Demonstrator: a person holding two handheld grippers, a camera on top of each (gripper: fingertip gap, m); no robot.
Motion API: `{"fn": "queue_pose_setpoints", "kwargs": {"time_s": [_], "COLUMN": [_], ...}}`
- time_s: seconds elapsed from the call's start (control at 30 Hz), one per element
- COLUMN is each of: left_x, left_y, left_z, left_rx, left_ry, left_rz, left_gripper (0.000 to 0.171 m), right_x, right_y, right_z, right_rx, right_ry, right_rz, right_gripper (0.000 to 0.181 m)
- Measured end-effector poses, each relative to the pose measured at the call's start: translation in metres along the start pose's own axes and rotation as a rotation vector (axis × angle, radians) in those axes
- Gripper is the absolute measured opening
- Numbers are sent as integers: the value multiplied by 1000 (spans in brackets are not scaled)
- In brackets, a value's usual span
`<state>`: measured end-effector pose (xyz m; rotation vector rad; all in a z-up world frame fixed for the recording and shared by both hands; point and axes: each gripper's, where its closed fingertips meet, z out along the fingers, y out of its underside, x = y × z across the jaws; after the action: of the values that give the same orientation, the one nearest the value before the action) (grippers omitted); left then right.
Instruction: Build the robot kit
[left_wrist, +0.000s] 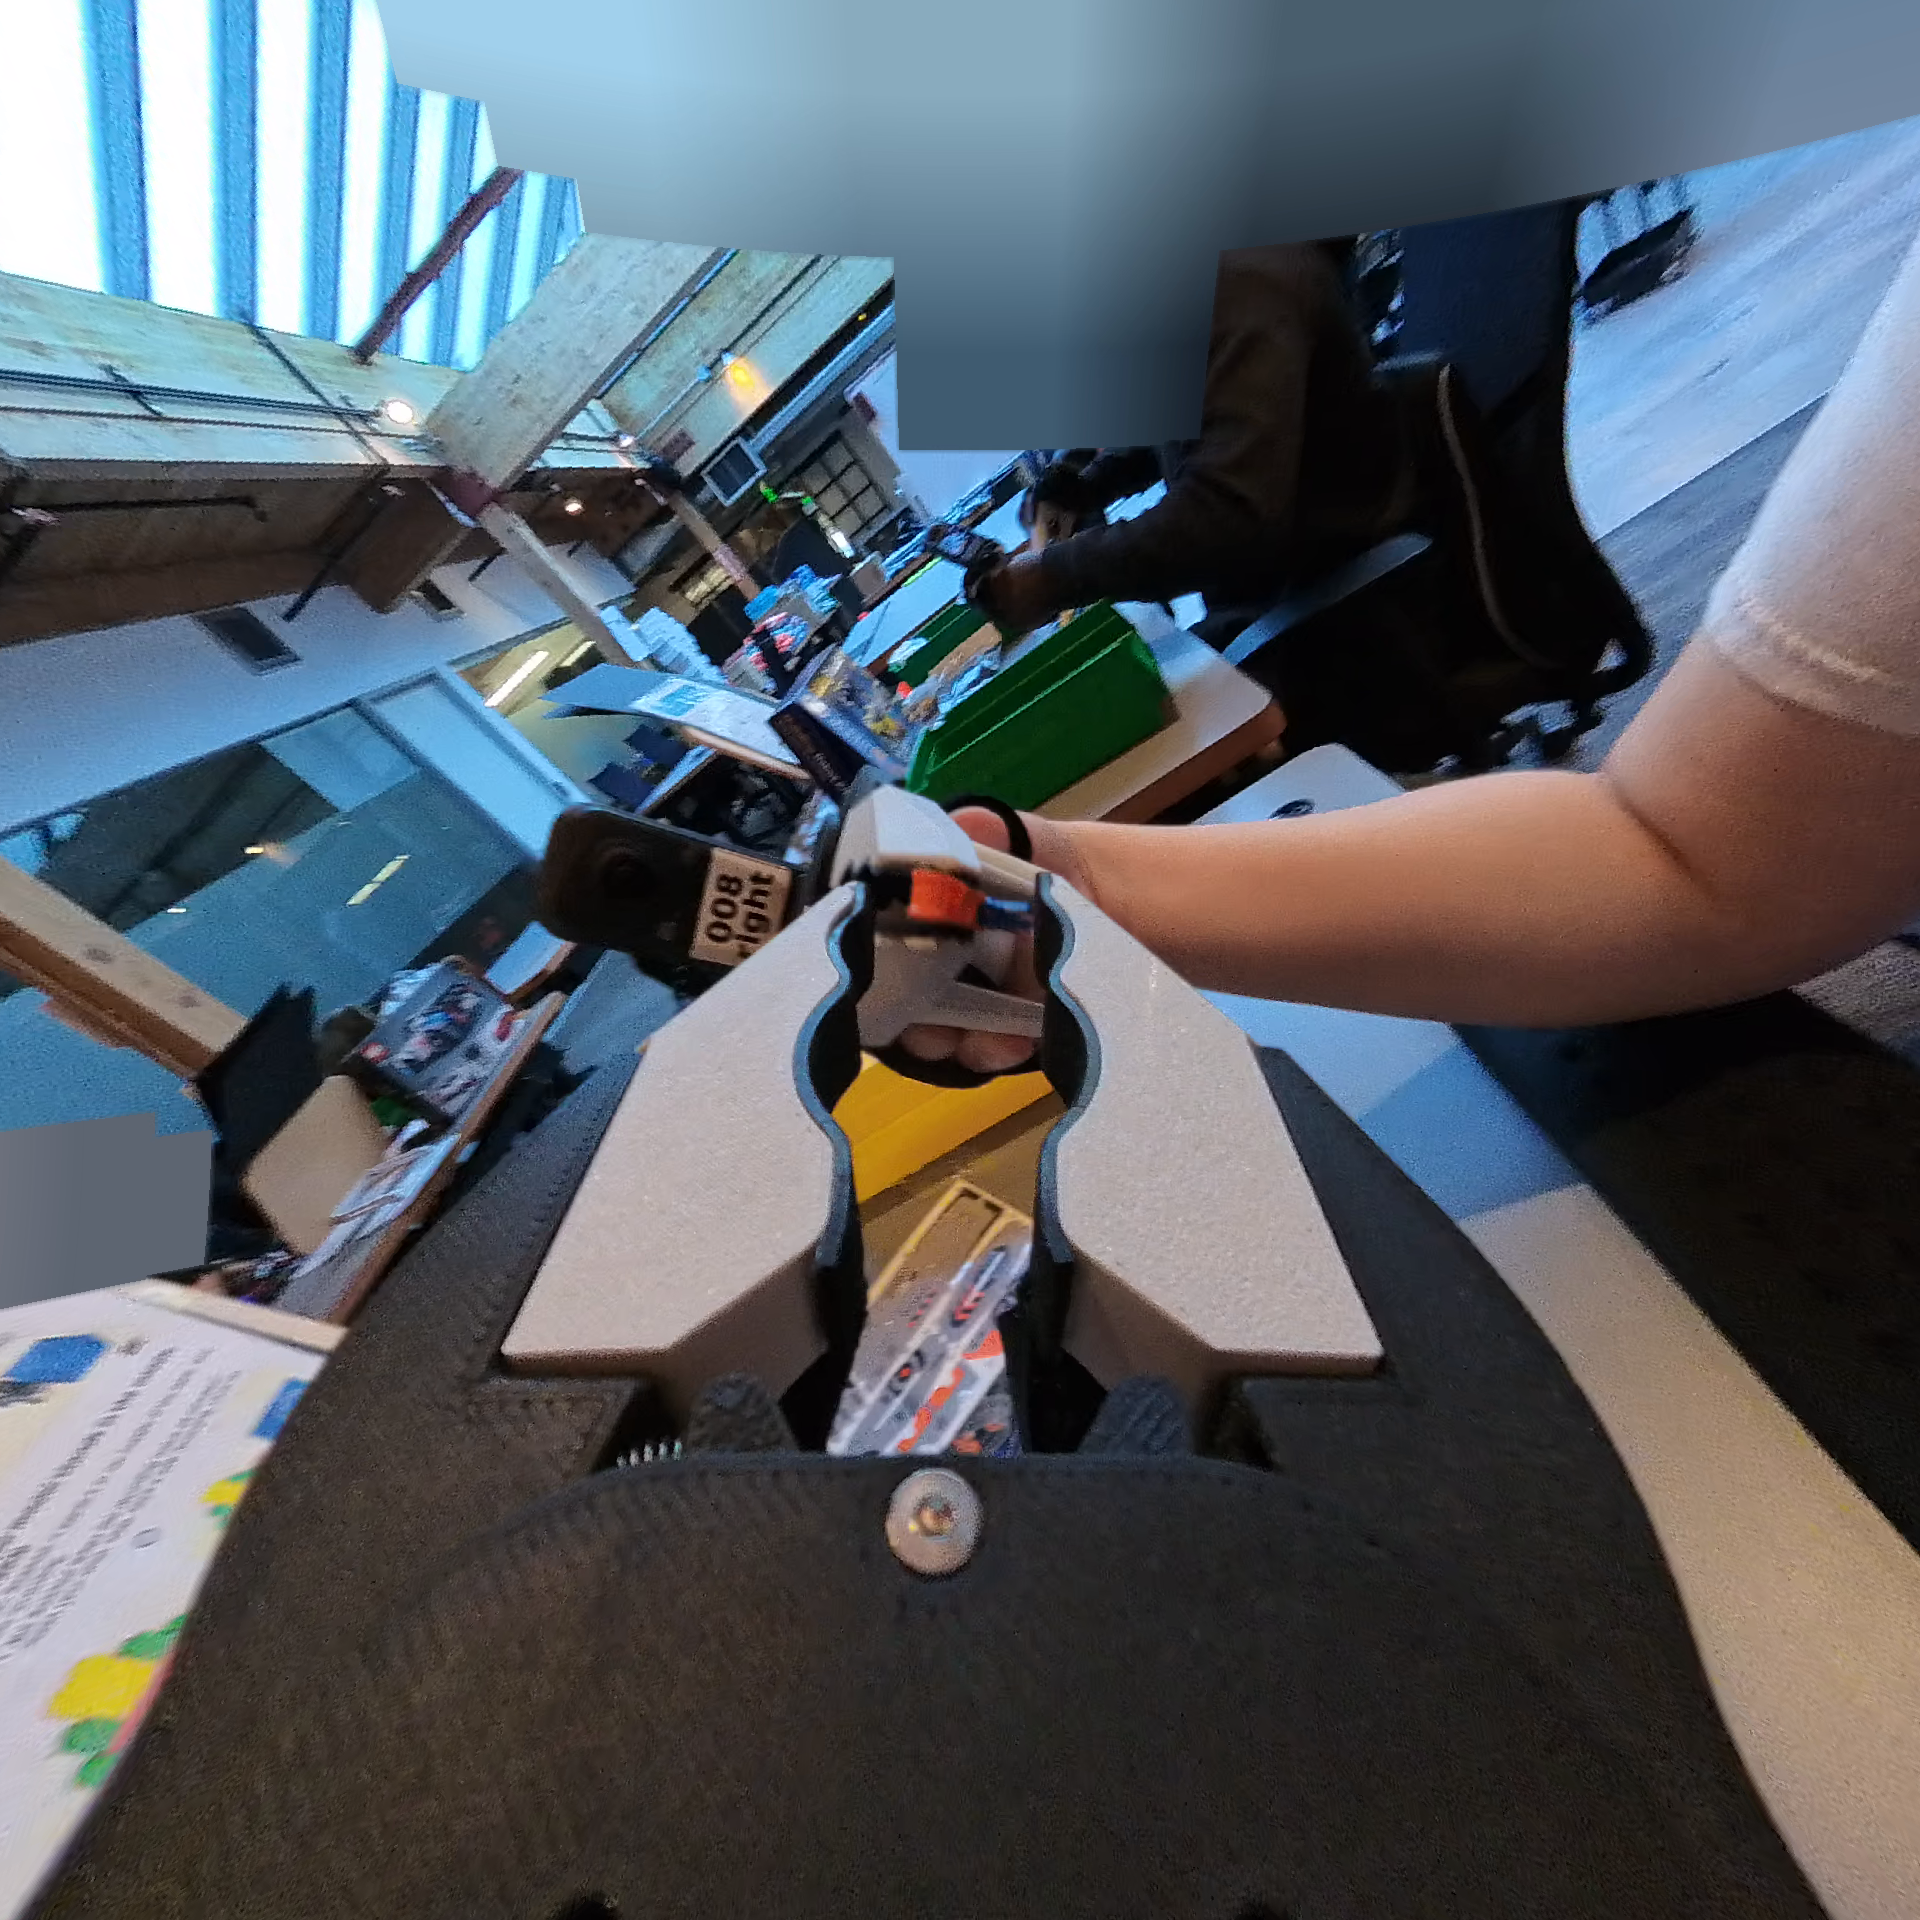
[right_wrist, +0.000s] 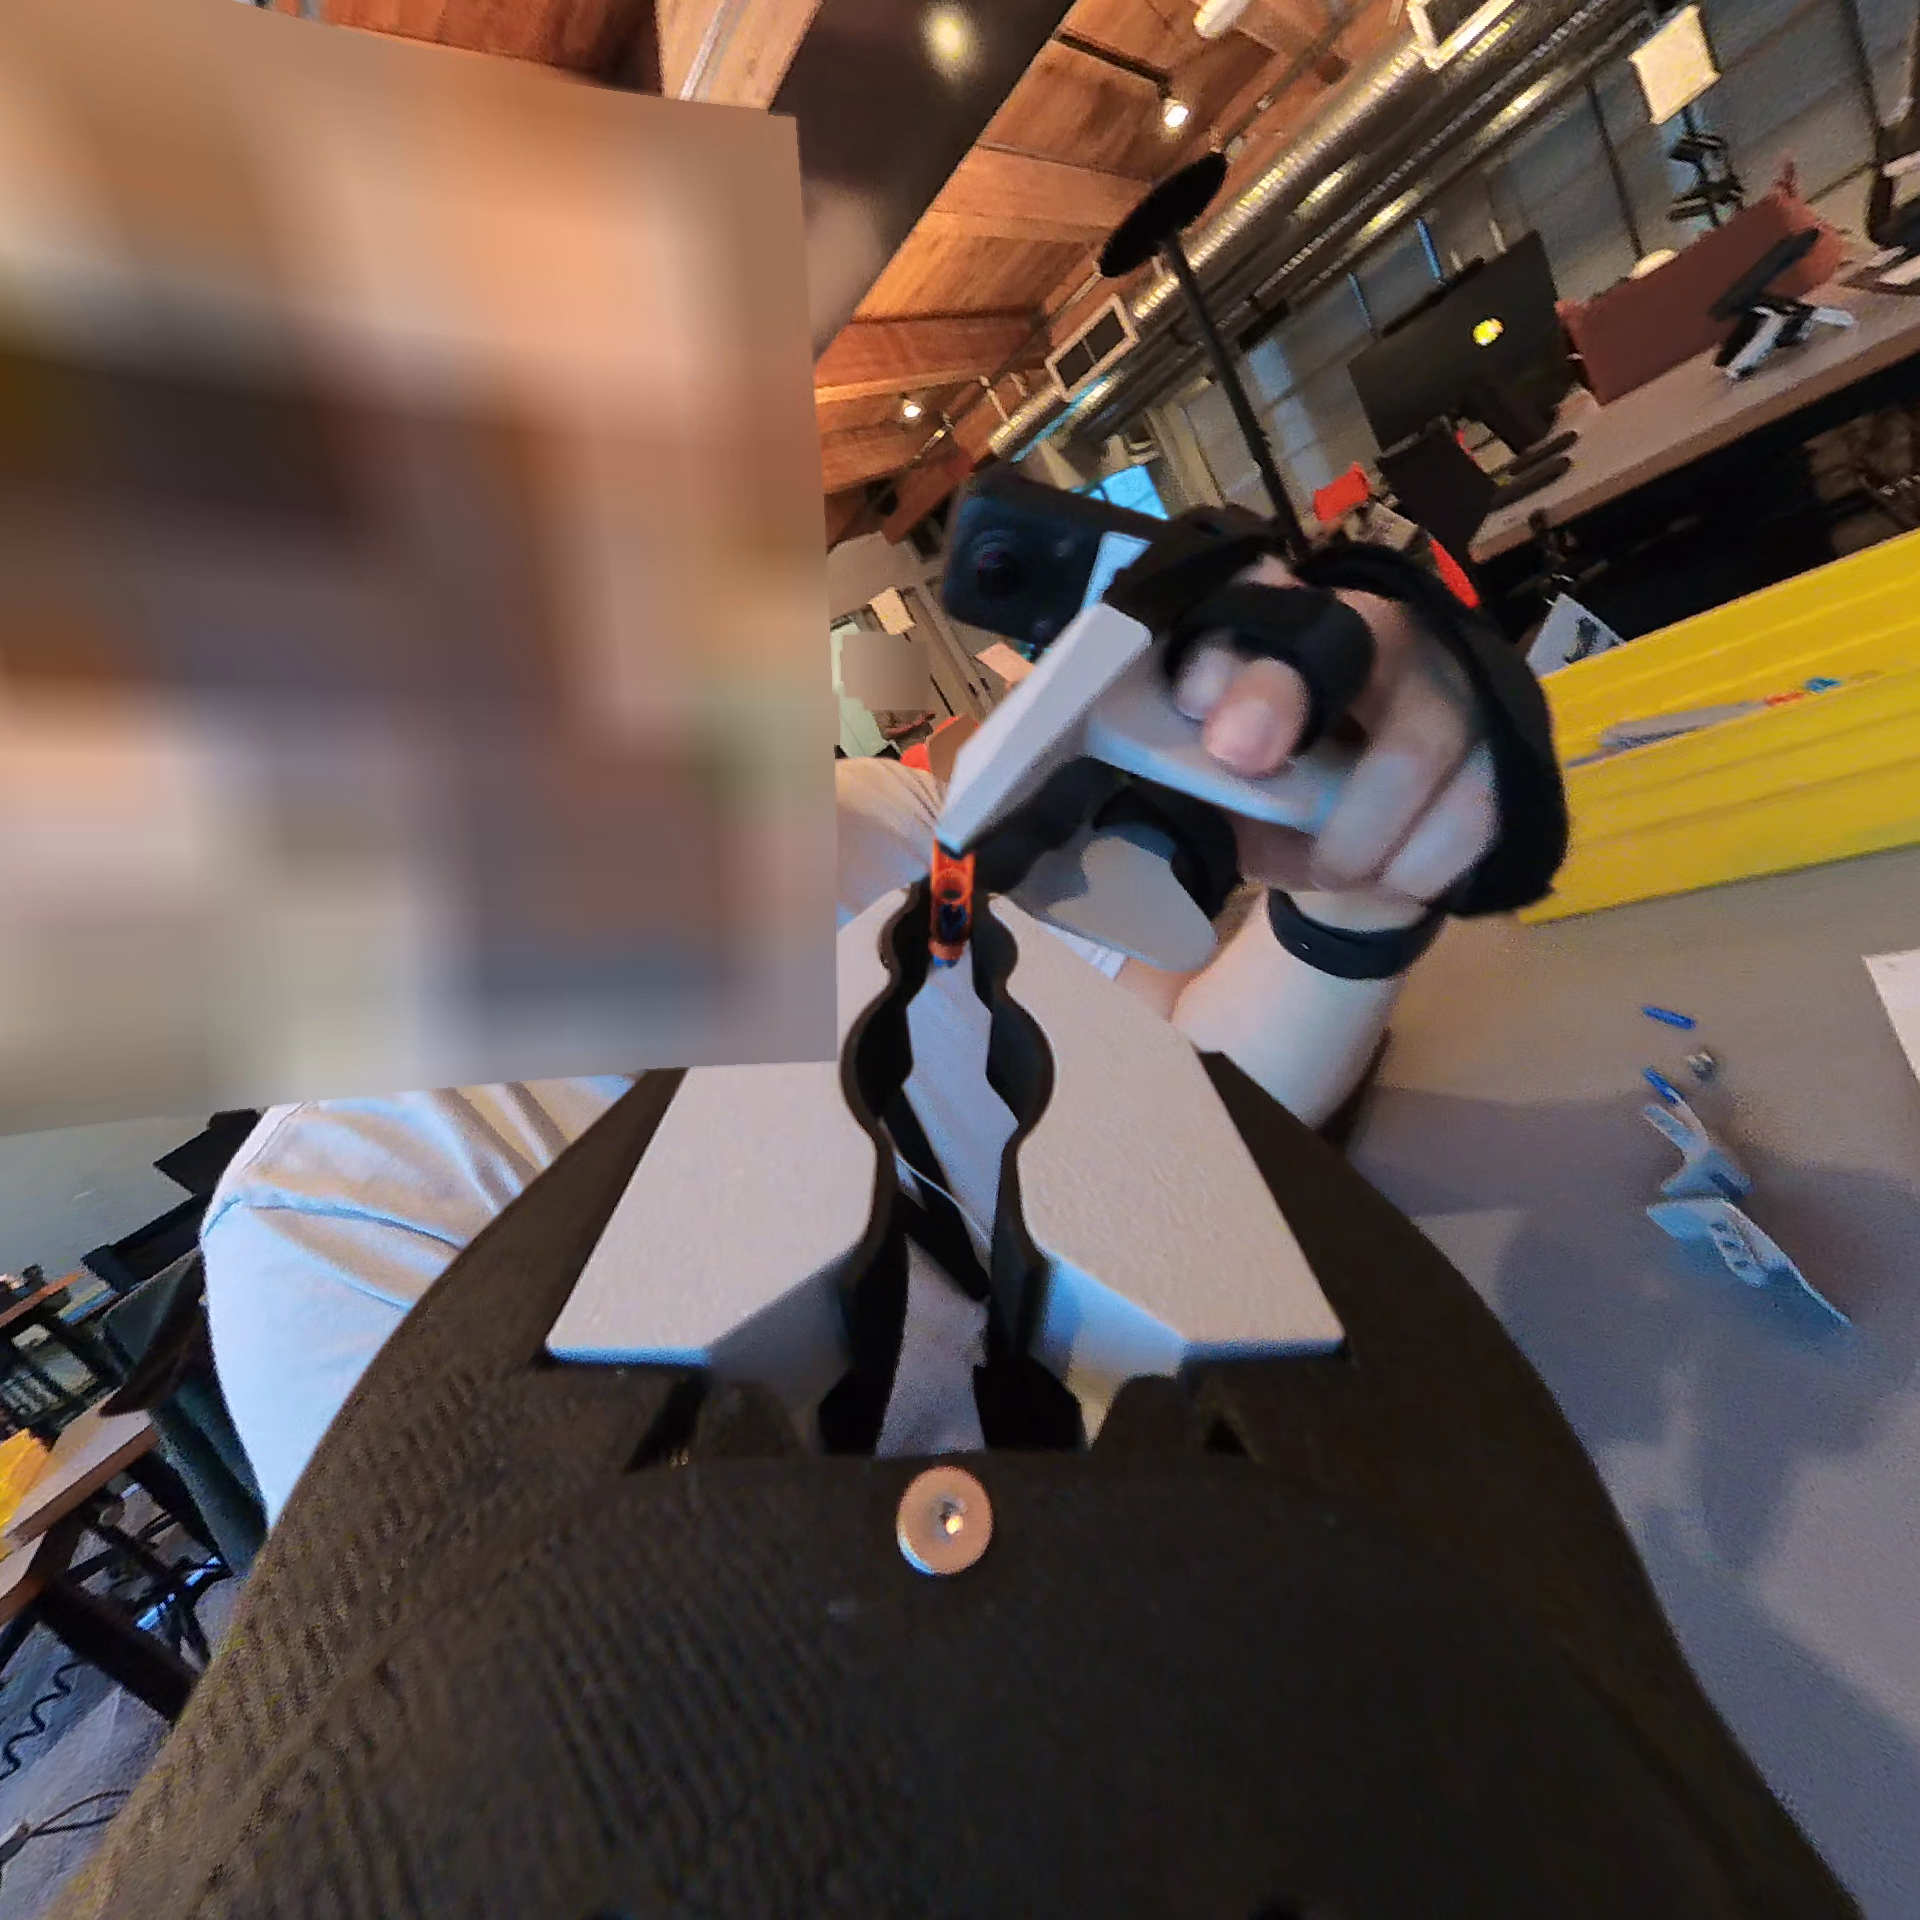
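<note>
The left gripper (left_wrist: 945, 914) and right gripper (right_wrist: 948, 920) meet tip to tip above the table (right_wrist: 1558, 1403), both sets of jaws closed on 1 small orange plastic brick piece with blue pins (right_wrist: 950, 902) held between them. Beyond lies a yellow plastic bin (right_wrist: 1714, 707); grey plastic parts (right_wrist: 1714, 1216) rest on the table at right.

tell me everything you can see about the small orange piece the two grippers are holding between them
The small orange piece is a short, narrow bar that looks like plastic, with a hole in it and a blue part at one end. It is held in the air, clear of the table. The right gripper pinches it at its tips, jaws nearly closed, and the left gripper meets its other end. In the left wrist view it shows orange between the tips.
</note>
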<state>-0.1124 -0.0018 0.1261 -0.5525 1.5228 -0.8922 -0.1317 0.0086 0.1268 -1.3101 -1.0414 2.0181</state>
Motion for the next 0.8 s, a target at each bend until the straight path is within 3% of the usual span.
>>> {"fn": "queue_pose_setpoints", "kwargs": {"time_s": [0.03, 0.33, 0.8], "left_x": [1, 10, 14], "left_y": [1, 24, 38], "left_z": [2, 17, 20], "left_rx": [-20, -295, -430], "left_ry": [-11, -64, -60], "left_rz": [35, 260, 273], "left_gripper": [26, 20, 23], "right_x": [2, 9, 10], "right_y": [2, 15, 21], "right_z": [-3, -23, -30], "right_rx": [-6, -61, -81], "right_ry": [19, 146, 189], "right_rz": [8, 32, 55], "right_gripper": [6, 5, 5]}}
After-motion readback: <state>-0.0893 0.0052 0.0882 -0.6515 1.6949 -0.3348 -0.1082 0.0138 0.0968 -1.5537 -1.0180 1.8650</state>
